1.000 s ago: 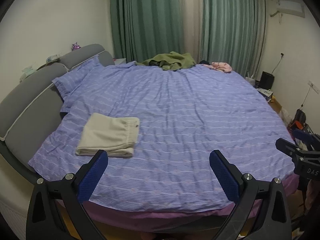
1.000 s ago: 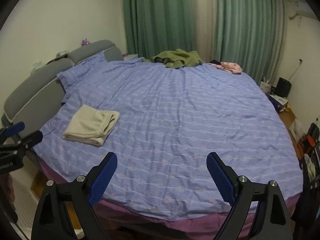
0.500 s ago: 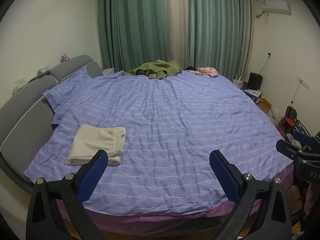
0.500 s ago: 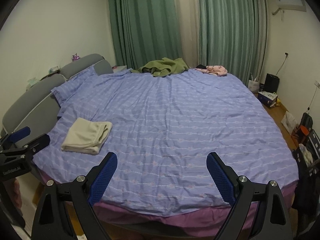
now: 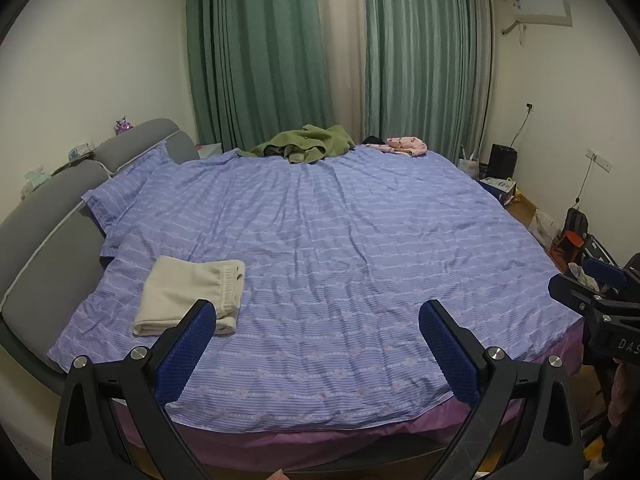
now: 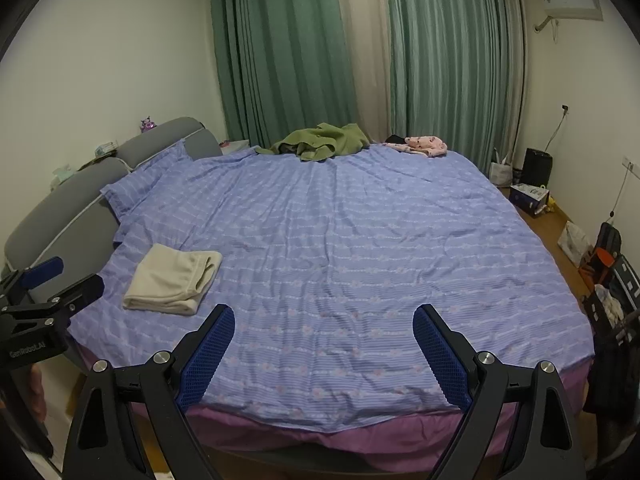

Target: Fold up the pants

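Note:
Cream pants (image 5: 188, 294) lie folded in a neat rectangle on the near left part of the blue striped bed cover (image 5: 340, 240); they also show in the right wrist view (image 6: 172, 280). My left gripper (image 5: 316, 346) is open and empty, held back from the bed's near edge, to the right of the pants. My right gripper (image 6: 324, 354) is open and empty, also off the near edge. Each gripper shows at the side of the other's view (image 5: 596, 300) (image 6: 44, 300).
A green garment (image 5: 304, 148) and a pink garment (image 5: 404, 145) lie at the bed's far edge by the green curtains (image 5: 420, 60). A grey headboard (image 5: 44, 232) runs along the left. Bags and boxes (image 6: 532, 196) stand on the floor at the right.
Both grippers have drawn back from the bed and tilted up, so more of the room and the bed's purple edge shows. The folded pants have not moved.

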Available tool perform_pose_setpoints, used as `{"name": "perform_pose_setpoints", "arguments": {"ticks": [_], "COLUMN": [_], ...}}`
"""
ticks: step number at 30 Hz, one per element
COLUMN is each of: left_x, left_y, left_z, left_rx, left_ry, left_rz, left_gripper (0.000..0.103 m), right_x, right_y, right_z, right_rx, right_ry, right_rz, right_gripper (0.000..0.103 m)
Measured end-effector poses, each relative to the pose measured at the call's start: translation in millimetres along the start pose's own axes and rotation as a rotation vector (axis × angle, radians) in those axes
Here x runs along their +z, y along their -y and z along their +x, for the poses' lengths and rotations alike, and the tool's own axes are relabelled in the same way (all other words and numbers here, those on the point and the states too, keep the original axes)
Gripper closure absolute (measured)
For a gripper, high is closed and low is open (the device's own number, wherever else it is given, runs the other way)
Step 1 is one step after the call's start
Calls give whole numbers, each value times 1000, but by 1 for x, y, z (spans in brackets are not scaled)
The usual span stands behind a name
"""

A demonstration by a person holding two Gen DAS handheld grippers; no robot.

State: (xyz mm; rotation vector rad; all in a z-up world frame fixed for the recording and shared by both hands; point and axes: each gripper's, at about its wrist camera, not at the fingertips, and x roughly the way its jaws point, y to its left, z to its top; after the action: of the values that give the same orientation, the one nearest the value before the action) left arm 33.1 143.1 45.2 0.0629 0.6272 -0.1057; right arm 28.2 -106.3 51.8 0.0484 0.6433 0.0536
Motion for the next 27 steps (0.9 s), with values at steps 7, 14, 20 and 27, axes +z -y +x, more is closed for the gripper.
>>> {"name": "perform_pose_setpoints", "arguments": {"ticks": [7, 14, 20, 27], "left_x": [0, 3, 6, 9], "left_y": [1, 4, 6, 8], "left_z": [-2, -5, -7, -4], "left_rx": [-7, -12, -15, 4], "left_ry": [7, 17, 26, 39], "left_rz": [1, 4, 10, 17], "left_gripper": [0, 0, 0, 0], "right_x": [0, 1, 2, 3], "right_y": [1, 4, 4, 6], "right_z": [-5, -8, -9, -10], "right_rx": [-2, 0, -6, -14], "right_ry": [12, 17, 23, 28], "right_rz": [-2, -3, -7, 2], "right_gripper": [11, 11, 11, 11]}}
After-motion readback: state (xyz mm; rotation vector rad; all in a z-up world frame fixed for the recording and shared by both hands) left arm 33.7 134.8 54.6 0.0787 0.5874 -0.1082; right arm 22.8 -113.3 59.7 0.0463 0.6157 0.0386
